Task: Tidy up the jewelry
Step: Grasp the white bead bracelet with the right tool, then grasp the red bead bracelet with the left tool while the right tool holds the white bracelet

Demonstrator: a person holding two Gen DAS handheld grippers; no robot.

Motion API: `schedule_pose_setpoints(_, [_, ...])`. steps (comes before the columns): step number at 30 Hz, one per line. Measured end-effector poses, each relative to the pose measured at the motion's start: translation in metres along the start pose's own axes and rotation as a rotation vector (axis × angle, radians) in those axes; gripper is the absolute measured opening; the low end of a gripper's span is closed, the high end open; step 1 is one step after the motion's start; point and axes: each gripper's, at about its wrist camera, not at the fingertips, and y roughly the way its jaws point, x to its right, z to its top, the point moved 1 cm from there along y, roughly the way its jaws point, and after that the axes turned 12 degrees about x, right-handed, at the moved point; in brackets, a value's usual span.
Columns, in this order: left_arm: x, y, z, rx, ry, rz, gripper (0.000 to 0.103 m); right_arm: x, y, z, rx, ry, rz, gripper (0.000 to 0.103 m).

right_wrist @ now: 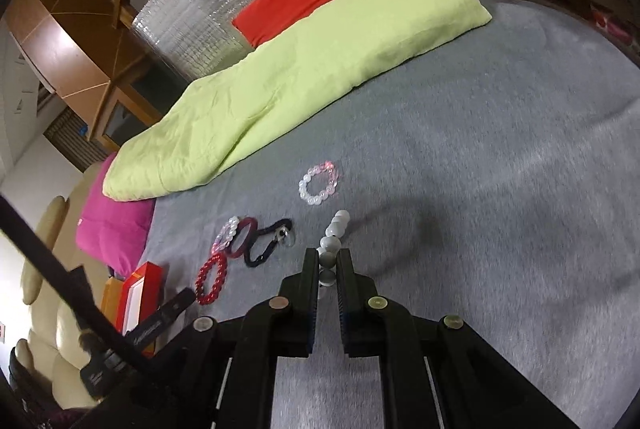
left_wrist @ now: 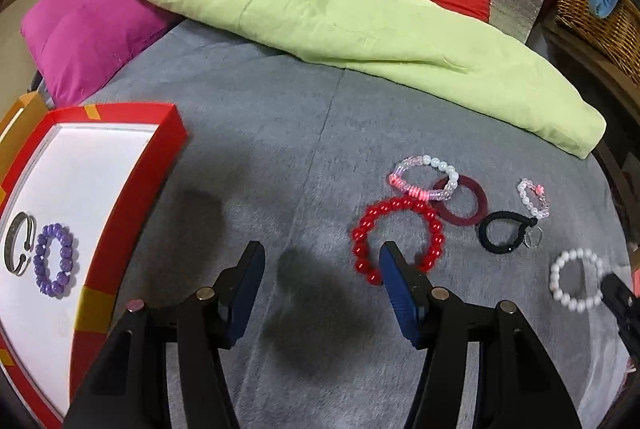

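Observation:
My right gripper (right_wrist: 328, 255) is shut on the near side of a white bead bracelet (right_wrist: 335, 229), which sticks out edge-on beyond the pads. In the left wrist view that white bracelet (left_wrist: 576, 279) shows as a ring at the far right, with the right gripper (left_wrist: 616, 291) at its edge. My left gripper (left_wrist: 322, 253) hangs open over the grey cover with nothing between its fingers; its right finger overlaps the red bead bracelet (left_wrist: 400, 205). A red tray (left_wrist: 172, 133) with a white lining sits at the left and holds a silver bangle (left_wrist: 18, 249) and a purple bead bracelet (left_wrist: 54, 259).
On the grey cover lie a pink-and-white bead bracelet (left_wrist: 424, 165), a dark red ring (left_wrist: 480, 205), a black hair tie (left_wrist: 486, 233) and a small clear bead bracelet (left_wrist: 528, 197). A green folded quilt (left_wrist: 320, 13) and a magenta pillow (left_wrist: 88, 29) lie behind. A wicker basket (left_wrist: 592, 1) stands far right.

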Motion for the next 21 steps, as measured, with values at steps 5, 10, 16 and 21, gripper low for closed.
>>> schedule_pose_setpoints(5, [0.012,0.014,-0.005,-0.012,0.082,0.033,0.019,0.001,-0.012,-0.007,0.007,0.004,0.014,0.009])
schedule_pose_setpoints(10, [0.009,-0.003,-0.002,0.014,0.048,0.002,0.009,-0.009,-0.02,-0.013,0.018,-0.019,0.042,0.009])
schedule_pose_setpoints(16, [0.012,-0.032,0.002,0.084,0.086,-0.027,0.009,-0.022,-0.029,-0.014,0.047,-0.031,0.1,0.009])
schedule_pose_setpoints(21, [0.01,-0.051,0.003,0.11,0.082,-0.044,0.009,-0.03,-0.034,-0.014,0.062,-0.033,0.157,0.009])
